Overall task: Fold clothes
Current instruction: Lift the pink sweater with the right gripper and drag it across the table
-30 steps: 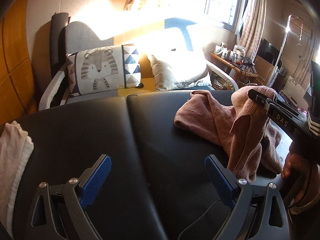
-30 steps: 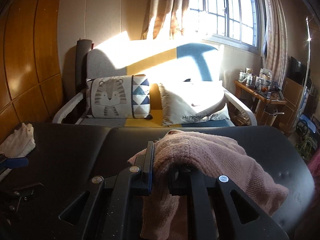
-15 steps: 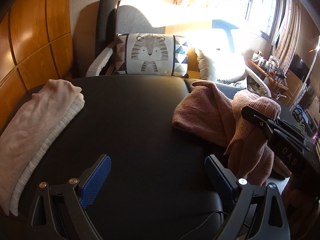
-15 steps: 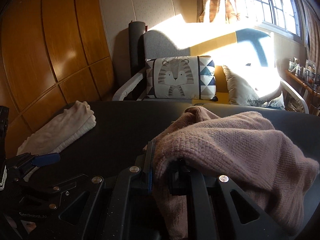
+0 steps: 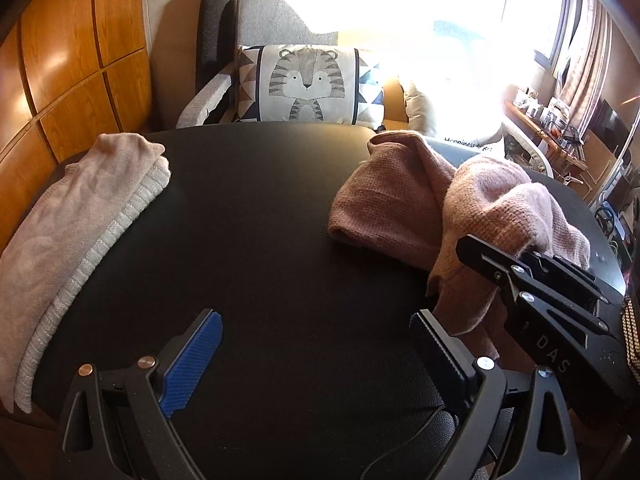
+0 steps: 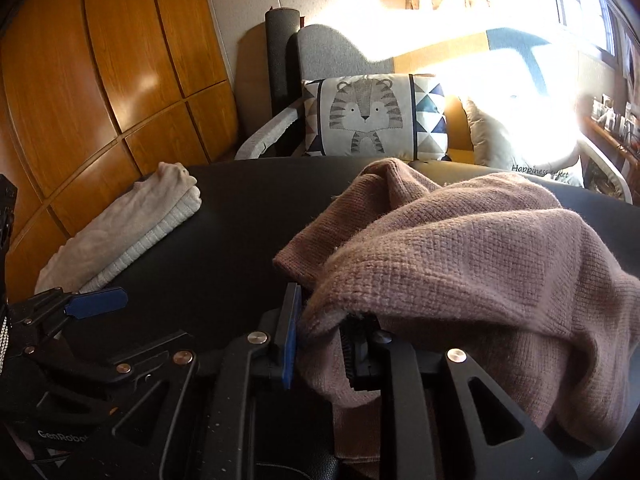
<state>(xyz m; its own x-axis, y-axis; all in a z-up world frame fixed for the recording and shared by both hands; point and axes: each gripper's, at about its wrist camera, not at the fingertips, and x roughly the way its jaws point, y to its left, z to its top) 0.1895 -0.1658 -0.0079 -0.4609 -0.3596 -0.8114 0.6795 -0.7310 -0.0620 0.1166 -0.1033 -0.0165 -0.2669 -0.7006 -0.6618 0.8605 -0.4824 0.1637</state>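
A pink knit sweater [image 5: 392, 208] lies bunched on the right half of the black padded table [image 5: 260, 200]. One fold is draped over my right gripper [image 5: 480, 252], which holds it a little above the table. In the right wrist view the jaws of the right gripper [image 6: 320, 308] are opening, and the sweater [image 6: 480, 248] still fills the gap and touches both pads. My left gripper [image 5: 316, 320] stands wide open over bare table, left of the sweater, with nothing between its fingers. Its blue pad [image 6: 96, 306] shows at the lower left of the right wrist view.
A folded cream garment [image 5: 80, 200] lies along the table's left edge, also [image 6: 132, 216]. Behind the table stands a grey armchair with a tiger cushion [image 5: 306, 80] and a dark rolled mat [image 5: 216, 20]. Wooden wall panels [image 5: 60, 60] are at the left, a cluttered shelf [image 5: 560, 120] at the right.
Both grippers swung left and sank toward the table, bringing the cream garment into view. The right gripper carried the sweater fold along, and its jaws now stand slightly wider.
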